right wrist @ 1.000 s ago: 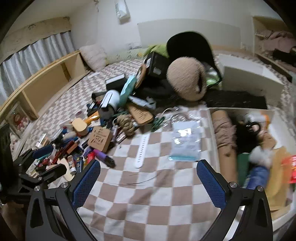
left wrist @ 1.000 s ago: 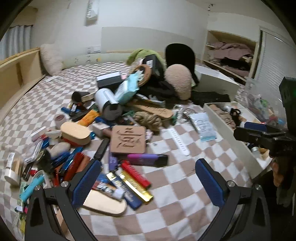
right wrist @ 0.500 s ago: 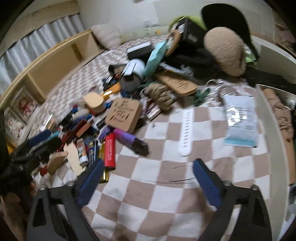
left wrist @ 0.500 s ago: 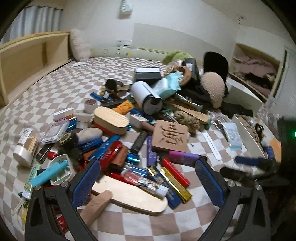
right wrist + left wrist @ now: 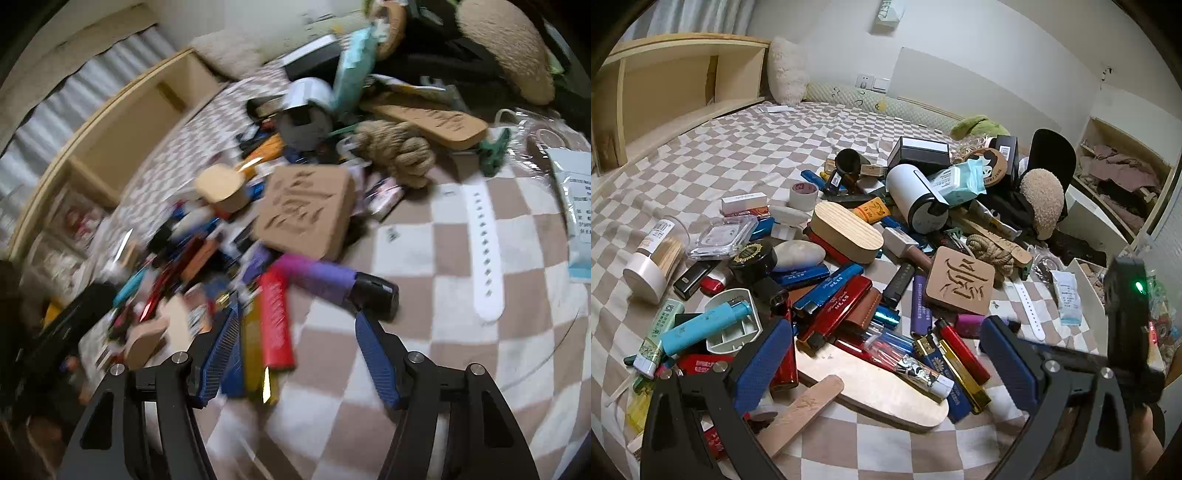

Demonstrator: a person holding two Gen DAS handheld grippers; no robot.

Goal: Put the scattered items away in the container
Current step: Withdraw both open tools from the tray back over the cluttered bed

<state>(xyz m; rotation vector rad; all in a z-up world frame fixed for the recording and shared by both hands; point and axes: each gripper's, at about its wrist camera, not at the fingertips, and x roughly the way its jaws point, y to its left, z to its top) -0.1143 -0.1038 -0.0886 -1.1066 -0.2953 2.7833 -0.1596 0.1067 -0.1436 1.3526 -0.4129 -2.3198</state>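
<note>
A heap of small items covers the checkered bed. My left gripper (image 5: pixel 886 354) is open and empty, low over a flat wooden paddle (image 5: pixel 871 387), a red lighter (image 5: pixel 962 350) and a gold lighter (image 5: pixel 964 373). My right gripper (image 5: pixel 295 350) is open, its fingers straddling the red lighter (image 5: pixel 277 317) and the gold lighter (image 5: pixel 253 343); its right fingertip is close to a purple device with a black cap (image 5: pixel 332 282). The right gripper shows at the right edge of the left wrist view (image 5: pixel 1126 314). The white container (image 5: pixel 1089 291) stands at the far right.
A carved wooden square (image 5: pixel 958 282) (image 5: pixel 306 210), rope knot (image 5: pixel 395 151), white watch strap (image 5: pixel 485 251), white pouch (image 5: pixel 576 218), oval wooden box (image 5: pixel 846 232) and white cylinder (image 5: pixel 916 199) lie in the pile. A wooden shelf (image 5: pixel 676 96) borders the bed's left side.
Both grippers have swung left and dropped toward the pile. The right gripper has narrowed somewhat and now sits around the red and gold lighters; its view is motion-blurred.
</note>
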